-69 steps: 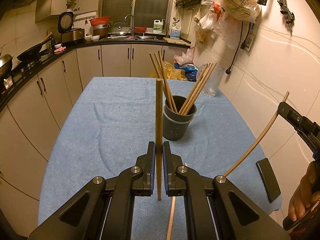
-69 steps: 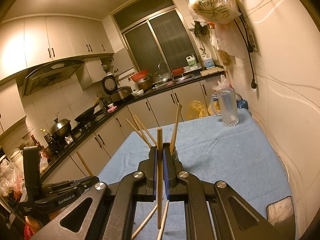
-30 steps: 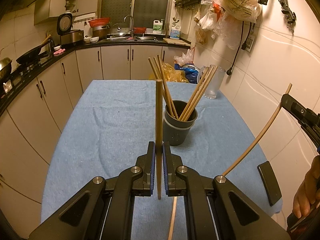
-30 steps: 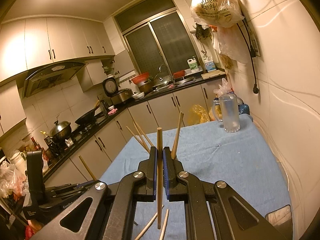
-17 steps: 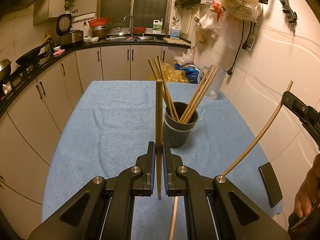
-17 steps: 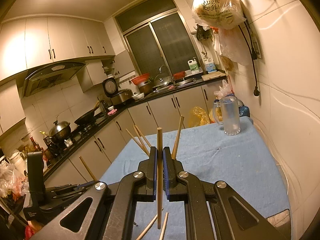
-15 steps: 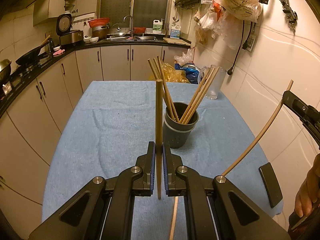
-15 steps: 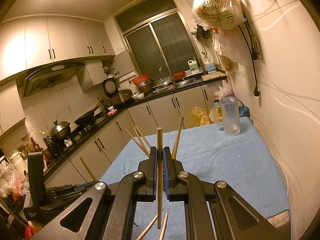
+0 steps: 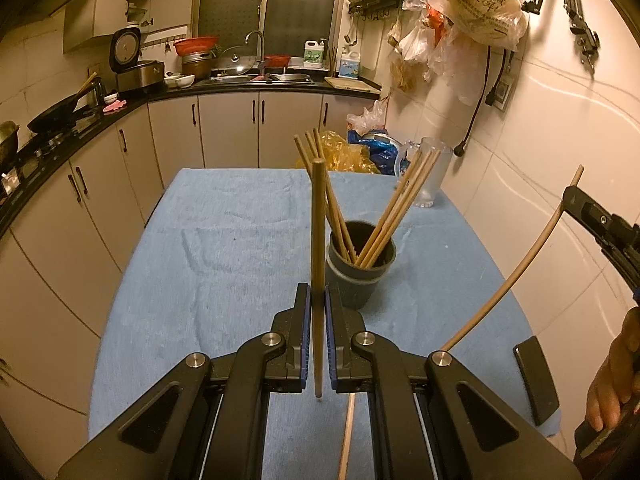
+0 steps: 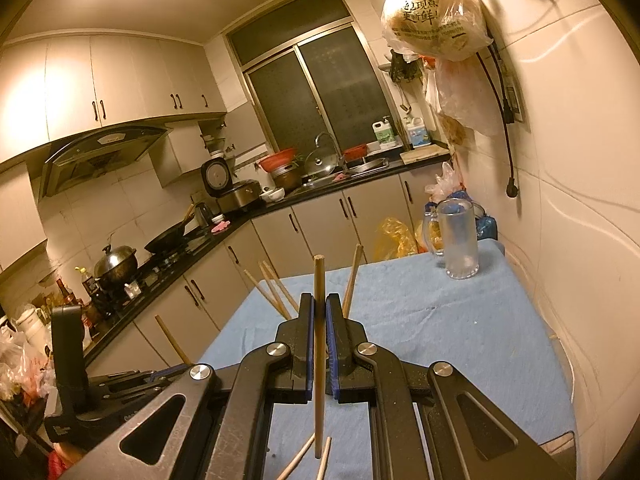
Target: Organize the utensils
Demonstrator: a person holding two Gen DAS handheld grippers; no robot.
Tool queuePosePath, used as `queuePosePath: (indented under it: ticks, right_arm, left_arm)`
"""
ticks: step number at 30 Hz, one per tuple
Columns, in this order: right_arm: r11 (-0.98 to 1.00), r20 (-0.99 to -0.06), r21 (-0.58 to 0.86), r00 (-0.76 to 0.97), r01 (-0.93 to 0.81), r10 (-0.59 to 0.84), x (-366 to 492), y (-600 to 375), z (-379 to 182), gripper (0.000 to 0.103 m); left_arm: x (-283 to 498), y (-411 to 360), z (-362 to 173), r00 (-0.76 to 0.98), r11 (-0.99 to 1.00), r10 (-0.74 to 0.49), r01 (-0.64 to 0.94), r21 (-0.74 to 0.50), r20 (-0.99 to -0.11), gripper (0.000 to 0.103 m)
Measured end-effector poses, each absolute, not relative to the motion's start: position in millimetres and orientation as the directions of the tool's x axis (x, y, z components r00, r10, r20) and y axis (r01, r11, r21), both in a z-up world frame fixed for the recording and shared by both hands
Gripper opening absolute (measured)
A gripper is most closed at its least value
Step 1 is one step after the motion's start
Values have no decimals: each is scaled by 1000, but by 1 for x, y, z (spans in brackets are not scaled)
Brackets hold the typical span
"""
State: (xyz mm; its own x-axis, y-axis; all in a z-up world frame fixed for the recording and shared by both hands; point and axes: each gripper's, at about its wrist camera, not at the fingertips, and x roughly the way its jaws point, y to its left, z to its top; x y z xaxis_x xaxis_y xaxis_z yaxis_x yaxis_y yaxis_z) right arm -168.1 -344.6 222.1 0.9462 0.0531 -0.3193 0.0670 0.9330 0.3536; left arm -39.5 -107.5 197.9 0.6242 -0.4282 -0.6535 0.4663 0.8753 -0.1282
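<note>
A dark grey cup (image 9: 361,276) stands upright on the blue cloth of the table (image 9: 224,240), right of centre. It holds two fans of wooden chopsticks (image 9: 394,216) — one group leaning left, the other leaning right, their tips well above the rim. The exact count is hard to read where the sticks overlap. A frosted glass mug (image 10: 457,239) stands at the far right corner of the table, near the tiled wall; whether it holds anything cannot be told.

Left gripper (image 9: 318,332): jaws closed on a single chopstick (image 9: 318,248), held upright between the blue pads, its top rising above the jaws and its lower end just below them. The cup sits just beyond and to the right of these jaws, apart from the held stick.

Right gripper (image 10: 319,344): jaws closed likewise on a second chopstick (image 10: 319,320), upright in its own view. In the left wrist view this stick appears as a long curved line at the right, held above the table's right edge.

Loose chopsticks (image 10: 298,458) lie on the cloth beneath the right gripper. A flat dark object (image 9: 536,380) rests near the right front corner of the table.
</note>
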Motion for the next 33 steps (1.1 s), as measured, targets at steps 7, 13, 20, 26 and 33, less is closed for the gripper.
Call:
queuePosePath:
  ticks: [7, 13, 20, 26, 33]
  right_arm:
    - [917, -311, 388, 949, 87, 41, -147, -367, 235, 6]
    - [919, -273, 383, 962, 92, 18, -129, -373, 259, 6]
    - [920, -235, 377, 972, 108, -17, -103, -372, 278, 6]
    - [923, -236, 359, 970, 137, -52, -73, -370, 275, 6]
    - [920, -300, 361, 953, 150, -38, -42, -371, 244, 6]
  left_arm:
    - [-23, -108, 225, 634, 868, -453, 474, -148, -627, 7]
    - [-10, -111, 263, 652, 854, -491, 492, -169, -578, 7]
    - [19, -125, 296, 674, 845, -518, 498, -193, -527, 7]
    - [45, -144, 285, 655, 837, -536, 494, -235, -533, 7]
    - [66, -160, 244, 610, 833, -539, 489, -258, -581, 7]
